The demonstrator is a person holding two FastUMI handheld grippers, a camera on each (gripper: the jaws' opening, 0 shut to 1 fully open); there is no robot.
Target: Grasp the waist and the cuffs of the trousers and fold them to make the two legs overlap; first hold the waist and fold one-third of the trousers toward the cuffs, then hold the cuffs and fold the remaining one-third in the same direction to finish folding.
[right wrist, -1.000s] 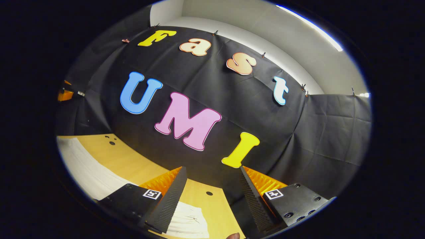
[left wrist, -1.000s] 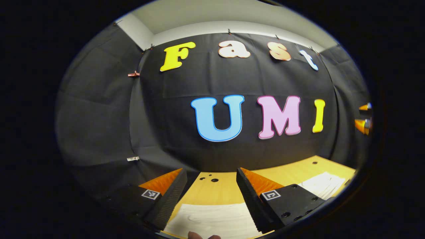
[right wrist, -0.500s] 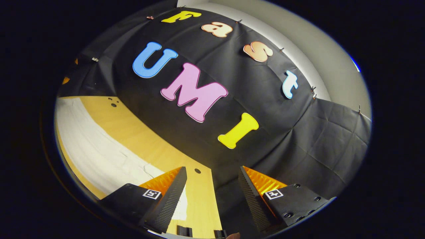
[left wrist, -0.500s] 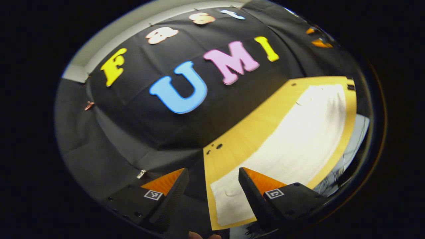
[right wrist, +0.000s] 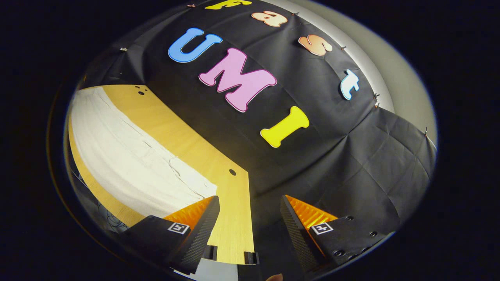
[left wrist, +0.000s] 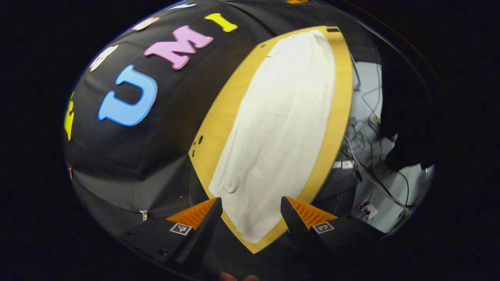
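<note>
Both tongs, left [left wrist: 250, 218] and right [right wrist: 250, 218], are spread apart and hold nothing. The white trousers [left wrist: 281, 128] lie flat on the worktop [left wrist: 218, 117]. Bring each tongs low to one end of the trousers and pinch both layers together.

No readable words, brands or numbers apart from the wall lettering. The only signs are small square black-and-white coded markers, one on each finger body of the left hand-held gripper [left wrist: 250, 216] and one on each finger body of the right hand-held gripper [right wrist: 250, 216]; their patterns carry no legible characters. The white trousers [left wrist: 277, 128] on the bench [left wrist: 336, 109] bear no visible label.
</note>
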